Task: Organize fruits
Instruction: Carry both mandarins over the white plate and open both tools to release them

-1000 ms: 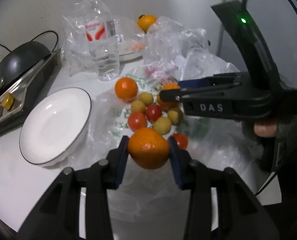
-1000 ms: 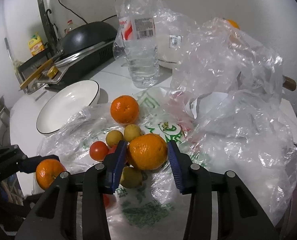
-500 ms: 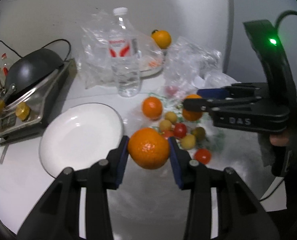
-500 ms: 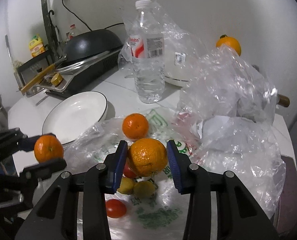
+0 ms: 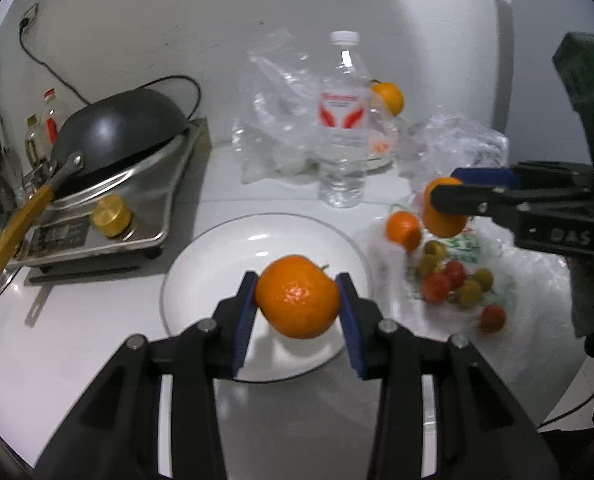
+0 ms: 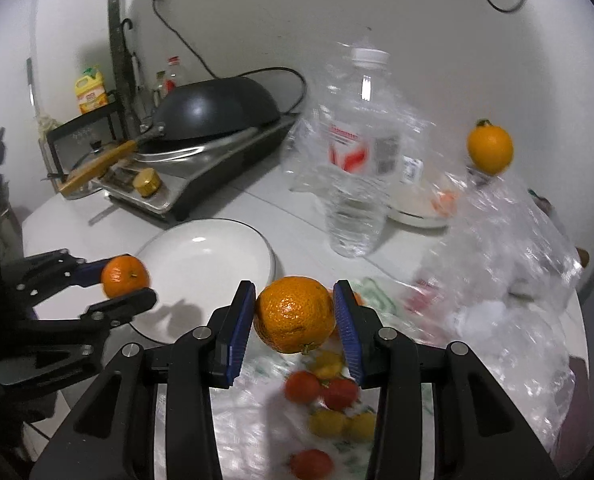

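My left gripper [image 5: 297, 300] is shut on an orange [image 5: 297, 296] and holds it above the white plate [image 5: 209, 264]. My right gripper [image 6: 295, 314] is shut on a second orange [image 6: 295, 314], raised over the plastic bag [image 6: 257, 420] where small red and yellow fruits [image 6: 329, 404] lie. A third orange [image 5: 403, 228] rests on the bag with the small fruits [image 5: 453, 282]. The right gripper also shows in the left wrist view [image 5: 445, 200], and the left gripper in the right wrist view [image 6: 123, 282], at the plate's [image 6: 217, 248] left edge.
A water bottle [image 5: 343, 124] stands behind the plate. A stove with a black wok [image 5: 117, 132] is at the left. Crumpled clear plastic [image 6: 509, 264] lies at the right. Another orange [image 6: 490, 150] sits at the back by a bagged dish [image 6: 417, 212].
My left gripper has carried its orange left from over the bag to above the plate. My right gripper has lifted its orange up off the bag.
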The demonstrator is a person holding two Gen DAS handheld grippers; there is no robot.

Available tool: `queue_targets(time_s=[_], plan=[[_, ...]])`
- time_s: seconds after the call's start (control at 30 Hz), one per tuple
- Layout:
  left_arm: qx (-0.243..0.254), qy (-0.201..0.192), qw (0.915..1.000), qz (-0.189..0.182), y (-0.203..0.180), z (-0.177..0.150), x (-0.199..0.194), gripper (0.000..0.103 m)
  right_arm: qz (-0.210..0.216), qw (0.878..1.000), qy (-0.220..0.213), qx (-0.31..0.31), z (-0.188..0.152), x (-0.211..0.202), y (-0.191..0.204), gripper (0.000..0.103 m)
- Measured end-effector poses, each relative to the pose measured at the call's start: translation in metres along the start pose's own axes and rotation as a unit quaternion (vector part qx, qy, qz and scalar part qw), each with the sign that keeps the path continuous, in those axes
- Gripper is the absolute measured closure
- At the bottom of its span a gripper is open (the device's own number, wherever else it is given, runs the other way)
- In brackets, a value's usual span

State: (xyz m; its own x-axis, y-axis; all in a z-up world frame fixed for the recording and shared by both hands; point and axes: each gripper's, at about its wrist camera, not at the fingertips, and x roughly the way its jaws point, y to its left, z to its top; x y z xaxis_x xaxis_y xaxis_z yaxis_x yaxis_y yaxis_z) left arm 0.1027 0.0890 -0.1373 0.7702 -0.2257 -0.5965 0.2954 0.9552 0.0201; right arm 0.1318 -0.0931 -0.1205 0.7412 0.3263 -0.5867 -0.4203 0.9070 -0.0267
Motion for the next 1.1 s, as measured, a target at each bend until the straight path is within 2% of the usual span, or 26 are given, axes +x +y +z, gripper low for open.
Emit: queue_targets(time_s=[0.3, 0.5, 0.73, 1.1], plan=[[-0.040, 0.024, 0.9989, -0.002, 0.038, -0.017, 0.019, 0.063, 0.022, 0.999, 0.012, -0.025, 0.015, 0.028, 0.044, 0.060], [-0.054, 0.039, 0.9977, -0.007, 0.046, -0.021, 0.031, 0.063, 0.039, 0.998, 0.033, -0.031, 0.015, 0.052, 0.065, 0.060], [-0.059, 0.046, 0.9972, -0.002, 0.050, -0.022, 0.040, 0.063, 0.053, 0.996, 0.061, -0.028, 0.010, 0.074, 0.076, 0.060], [-0.065, 0.049, 0.9967, -0.008, 0.050, -0.025, 0.041, 0.063, 0.061, 0.995, 0.080, -0.024, 0.004, 0.088, 0.080, 0.060]])
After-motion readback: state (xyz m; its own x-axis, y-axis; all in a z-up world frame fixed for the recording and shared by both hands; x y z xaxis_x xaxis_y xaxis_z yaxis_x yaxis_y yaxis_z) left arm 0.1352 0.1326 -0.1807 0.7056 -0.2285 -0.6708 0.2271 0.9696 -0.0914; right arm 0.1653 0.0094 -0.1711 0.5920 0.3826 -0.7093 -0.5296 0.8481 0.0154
